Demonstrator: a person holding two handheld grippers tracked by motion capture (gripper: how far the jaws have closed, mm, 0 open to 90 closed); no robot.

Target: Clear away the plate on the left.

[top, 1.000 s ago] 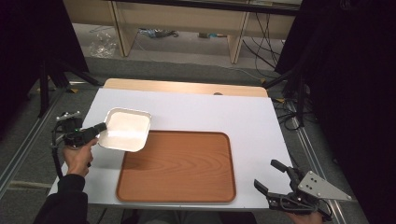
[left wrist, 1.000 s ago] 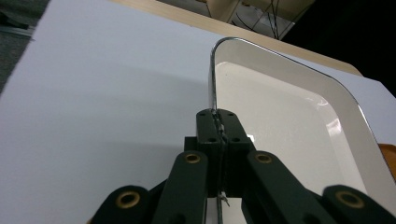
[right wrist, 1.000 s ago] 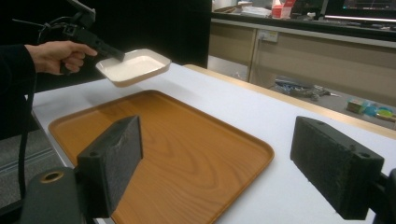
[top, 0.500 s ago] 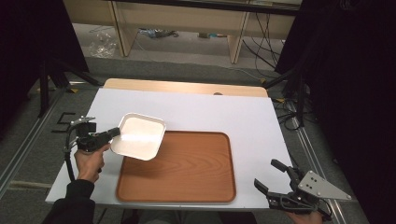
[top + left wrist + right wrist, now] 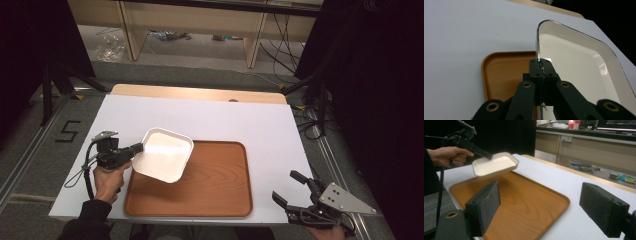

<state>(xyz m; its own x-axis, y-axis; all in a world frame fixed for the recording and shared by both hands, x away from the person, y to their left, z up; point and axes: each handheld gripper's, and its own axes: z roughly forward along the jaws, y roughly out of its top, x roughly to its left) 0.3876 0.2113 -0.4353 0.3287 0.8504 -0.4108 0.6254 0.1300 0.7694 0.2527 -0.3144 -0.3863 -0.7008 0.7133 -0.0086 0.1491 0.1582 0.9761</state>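
A white rectangular dish (image 5: 162,154) hangs in the air over the left part of a brown wooden tray (image 5: 215,185). My left gripper (image 5: 138,148) is shut on the dish's left rim and holds it off the tray. In the left gripper view the jaws pinch the thin rim of the dish (image 5: 579,67), with the tray (image 5: 504,72) below. The right gripper view has the dish (image 5: 495,165) lifted above the tray (image 5: 524,205), with a hand on the left gripper (image 5: 489,156). My right gripper (image 5: 291,190) stands open at the table's front right corner, nothing between its pads (image 5: 485,203).
The tray lies on a white table (image 5: 240,120) with a wooden strip along its far edge. Shelving and cables stand on the floor behind the table. Bare white surface lies to the right of and behind the tray.
My left gripper has carried the dish to the right, from beside the tray's upper left corner to over the tray's left part. The right gripper has stayed put.
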